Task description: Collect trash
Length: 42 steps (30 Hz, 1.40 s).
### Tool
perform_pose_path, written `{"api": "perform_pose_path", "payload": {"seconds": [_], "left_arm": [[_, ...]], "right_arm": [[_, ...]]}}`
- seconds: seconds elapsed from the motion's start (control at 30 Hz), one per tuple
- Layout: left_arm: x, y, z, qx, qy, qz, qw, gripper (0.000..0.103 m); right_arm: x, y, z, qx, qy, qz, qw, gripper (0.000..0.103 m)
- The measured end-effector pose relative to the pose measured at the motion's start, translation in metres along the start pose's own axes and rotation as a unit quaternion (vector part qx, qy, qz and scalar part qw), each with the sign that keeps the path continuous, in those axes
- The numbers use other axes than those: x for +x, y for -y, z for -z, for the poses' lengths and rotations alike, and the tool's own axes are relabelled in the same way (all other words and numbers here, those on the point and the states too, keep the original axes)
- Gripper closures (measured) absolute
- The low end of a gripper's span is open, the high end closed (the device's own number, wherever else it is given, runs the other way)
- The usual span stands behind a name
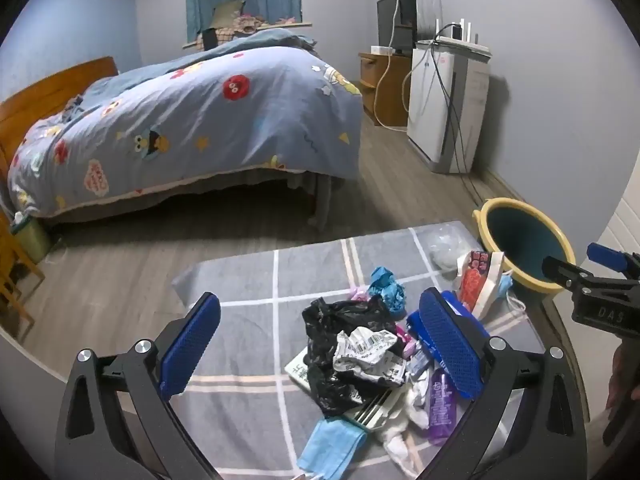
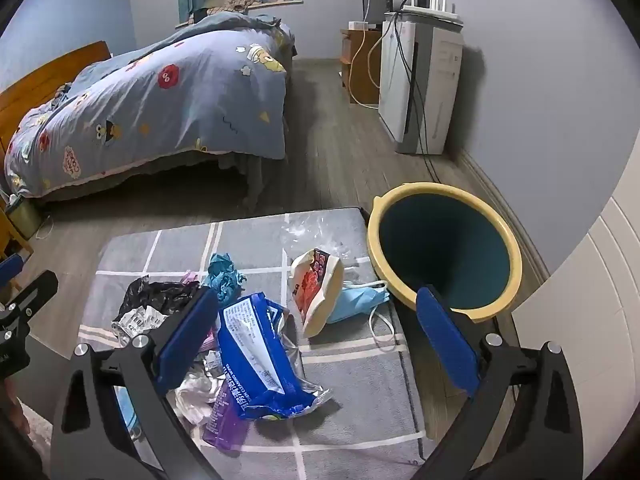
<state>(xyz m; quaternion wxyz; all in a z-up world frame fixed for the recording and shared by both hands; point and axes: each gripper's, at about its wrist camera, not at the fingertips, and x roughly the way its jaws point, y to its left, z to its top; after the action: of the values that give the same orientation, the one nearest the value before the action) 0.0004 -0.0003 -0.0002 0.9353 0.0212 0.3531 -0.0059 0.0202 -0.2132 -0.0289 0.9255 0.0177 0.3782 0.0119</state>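
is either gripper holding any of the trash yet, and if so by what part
Nothing is held. The left gripper and the right gripper both stand wide open above the trash pile, their pads touching none of it.

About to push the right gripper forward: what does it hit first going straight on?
Probably the blue foil wipes packet, lying between the open right gripper fingers on the grey checked cloth; depth is uncertain.

Crumpled trash heap (image 2: 256,352) beside empty yellow-rimmed bin (image 2: 444,196)
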Motion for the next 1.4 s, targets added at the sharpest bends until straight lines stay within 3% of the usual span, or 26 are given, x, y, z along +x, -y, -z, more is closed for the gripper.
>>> {"api": "perform_pose_path", "payload": {"seconds": [1.4], "left_arm": [[0.0003,0.0015,-0.0001,0.007,-0.001,-0.007,1.0,0.004]], "right_arm": [[0.0042,0.0012,0.002,0.007,-0.008,-0.006,1.0,0.006]]}}
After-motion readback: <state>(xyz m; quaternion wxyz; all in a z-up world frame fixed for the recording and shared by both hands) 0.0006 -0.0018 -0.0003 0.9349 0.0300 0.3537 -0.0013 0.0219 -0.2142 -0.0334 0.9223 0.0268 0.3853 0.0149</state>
